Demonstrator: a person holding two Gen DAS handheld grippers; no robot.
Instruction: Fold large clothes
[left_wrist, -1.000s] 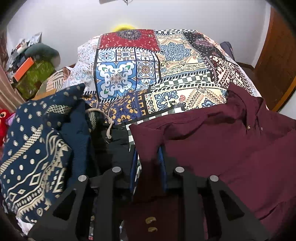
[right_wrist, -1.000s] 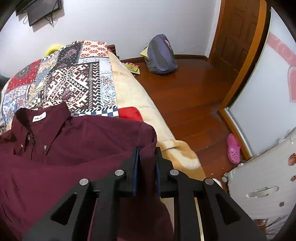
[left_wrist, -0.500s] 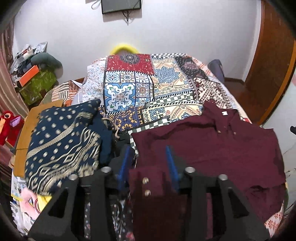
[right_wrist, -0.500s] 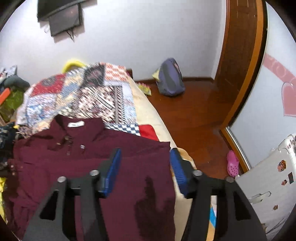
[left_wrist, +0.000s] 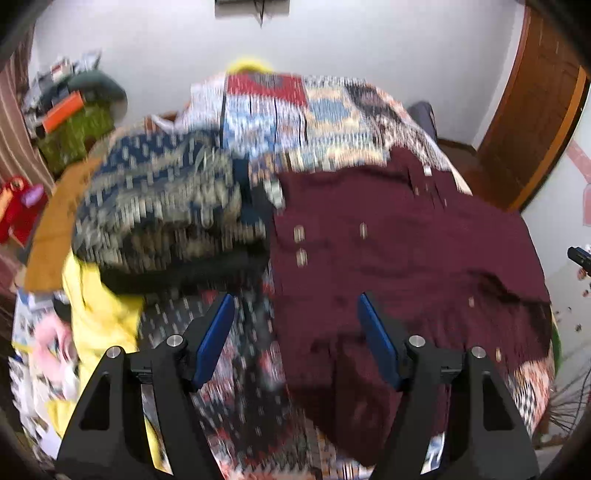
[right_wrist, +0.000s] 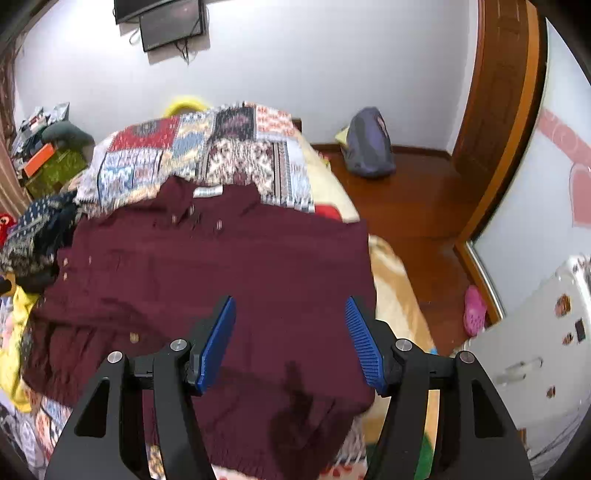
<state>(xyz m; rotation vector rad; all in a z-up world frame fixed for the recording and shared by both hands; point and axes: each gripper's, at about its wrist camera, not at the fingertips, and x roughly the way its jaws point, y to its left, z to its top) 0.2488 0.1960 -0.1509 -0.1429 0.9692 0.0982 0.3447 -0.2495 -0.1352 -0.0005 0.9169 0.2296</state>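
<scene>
While both of my grippers hang above the bed, neither one has hold of anything: my left gripper (left_wrist: 295, 314) has just been opening and its blue pads (left_wrist: 214, 339) now stand wide apart with nothing pinched between them, and my right gripper (right_wrist: 290, 321) has likewise just opened, its blue pads (right_wrist: 218, 343) held well apart over bare cloth. The maroon shirt (right_wrist: 221, 266) lies spread on the patchwork bedspread (right_wrist: 236, 147), collar toward the far wall with its white neck label (right_wrist: 208, 192) showing, and its near hem reaches down toward me. In the left wrist view the same maroon shirt (left_wrist: 406, 251) fills the right half of the bed, and this picture is smeared by motion, so fine detail is lost. Just beside the shirt's left edge sits a heap of navy patterned cloth (left_wrist: 155, 206), with a yellow garment (left_wrist: 99, 306) below it. In the right wrist view a grey backpack (right_wrist: 367, 147) rests on the wooden floor (right_wrist: 413, 214) against the wall, a pink shoe (right_wrist: 474, 310) lies near the door frame, and a dark screen (right_wrist: 171, 22) hangs on the wall above the bed.
</scene>
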